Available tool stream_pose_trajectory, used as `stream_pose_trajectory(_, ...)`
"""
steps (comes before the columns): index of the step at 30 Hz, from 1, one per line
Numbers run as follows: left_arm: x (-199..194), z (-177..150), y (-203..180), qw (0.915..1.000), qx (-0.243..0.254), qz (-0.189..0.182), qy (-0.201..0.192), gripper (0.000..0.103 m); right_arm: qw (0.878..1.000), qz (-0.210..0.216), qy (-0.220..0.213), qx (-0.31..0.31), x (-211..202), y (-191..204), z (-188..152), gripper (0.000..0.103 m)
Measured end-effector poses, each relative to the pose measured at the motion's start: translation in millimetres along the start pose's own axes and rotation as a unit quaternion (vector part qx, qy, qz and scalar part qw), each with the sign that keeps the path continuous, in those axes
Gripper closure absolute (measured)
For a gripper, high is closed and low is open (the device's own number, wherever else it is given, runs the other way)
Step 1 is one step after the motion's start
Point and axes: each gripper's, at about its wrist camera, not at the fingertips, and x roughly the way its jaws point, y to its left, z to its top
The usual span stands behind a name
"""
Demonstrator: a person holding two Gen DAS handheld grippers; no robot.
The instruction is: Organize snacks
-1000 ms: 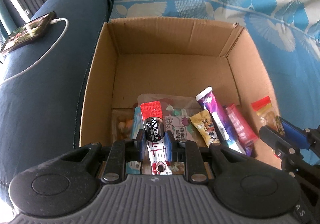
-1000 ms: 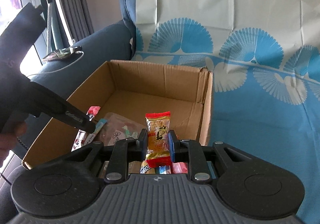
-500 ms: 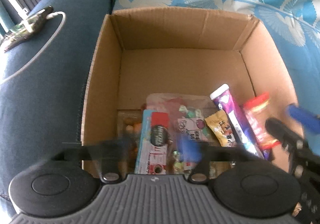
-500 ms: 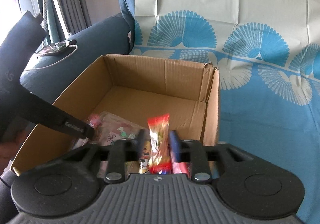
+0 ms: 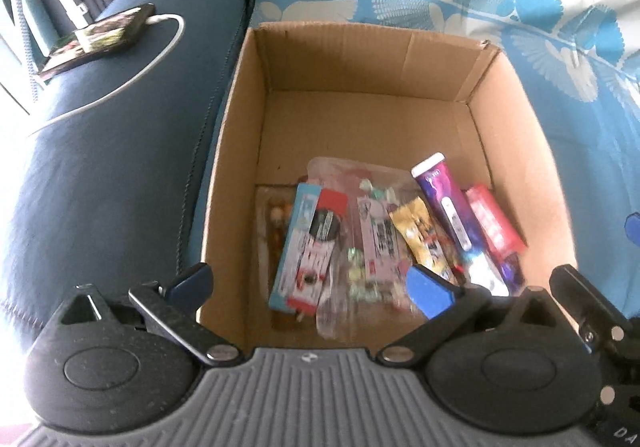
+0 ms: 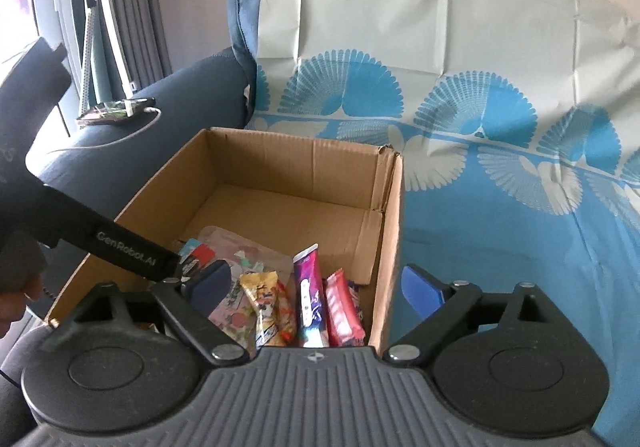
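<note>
so both claws, the left claw point(image 5: 310, 287) and the right claw point(image 6: 316, 285), have just been opening and hang released with nothing between them, the snacks point(image 5: 384, 235) below them lie in the box point(image 5: 360, 59), and no more snacks show outside it.

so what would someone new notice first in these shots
The open cardboard box on the sofa, with bright snack packets heaped at its near end and its far half bare. Behind it hangs a pale cover with blue fan prints. A phone on a white cable lies on the navy armrest, left of the box.
</note>
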Motion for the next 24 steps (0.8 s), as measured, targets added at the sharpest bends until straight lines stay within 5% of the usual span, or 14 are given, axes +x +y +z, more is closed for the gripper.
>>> stream_pose_trajectory(14, -74, -88, -3, 0.9987, 0.004, 0.02, -0.047, 0.0, 1.0, 0.008, 0.002, -0.028, -76, 24, -37, 0.005)
stream_pose_trajectory(24, -91, -114, -6, 0.9989, 0.002, 0.013, -0.045, 0.0, 0.998, 0.001, -0.023, -0.05, -111, 32, -47, 0.005)
